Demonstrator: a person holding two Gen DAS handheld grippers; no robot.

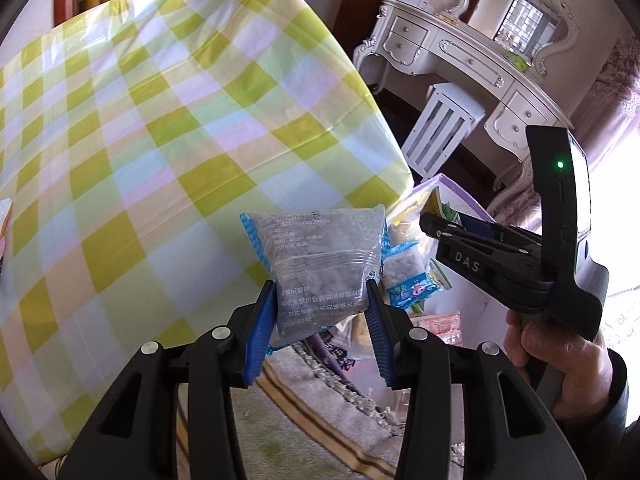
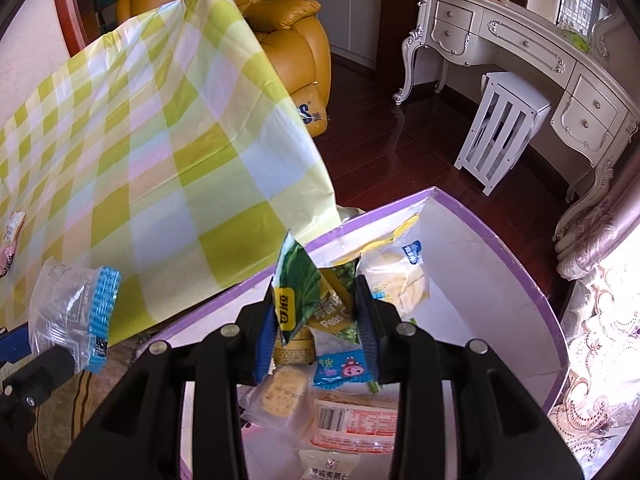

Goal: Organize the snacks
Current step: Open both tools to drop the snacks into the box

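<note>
Home bedroom or living room: ornate white dressing table [image 2: 528, 48], yellow leather armchair [image 2: 292, 40], curtains [image 2: 600, 280].

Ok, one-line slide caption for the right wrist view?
Right gripper holds a green pea packet above the purple-rimmed snack box.

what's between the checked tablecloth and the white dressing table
In the right wrist view, only bare dark wood floor lies between the checked tablecloth and the white dressing table; a white slatted stool stands by the table.
</note>
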